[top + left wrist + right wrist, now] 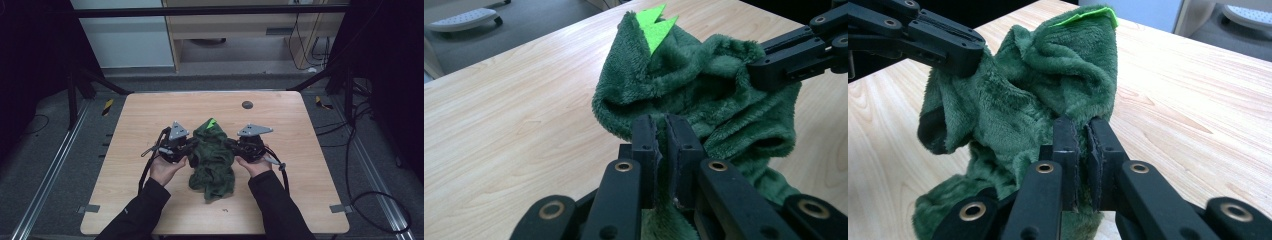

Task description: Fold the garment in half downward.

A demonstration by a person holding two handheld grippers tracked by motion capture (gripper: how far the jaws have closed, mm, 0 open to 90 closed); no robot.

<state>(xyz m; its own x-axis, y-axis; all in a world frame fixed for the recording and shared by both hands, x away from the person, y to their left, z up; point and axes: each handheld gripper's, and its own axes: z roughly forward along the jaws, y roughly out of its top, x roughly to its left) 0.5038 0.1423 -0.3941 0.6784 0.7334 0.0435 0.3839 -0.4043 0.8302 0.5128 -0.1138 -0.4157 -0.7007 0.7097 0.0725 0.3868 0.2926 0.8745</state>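
Pinching opposite edges of the dark green fleece garment [213,159] at centre frame, left gripper [191,148] and right gripper [231,145] are clamped; thin bites of plush could slip free.

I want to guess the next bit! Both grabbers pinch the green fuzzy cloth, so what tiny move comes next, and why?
Probably draw the grippers apart. The left gripper and right gripper each pinch an edge of the cloth, which hangs bunched between them, its bottom on the table.
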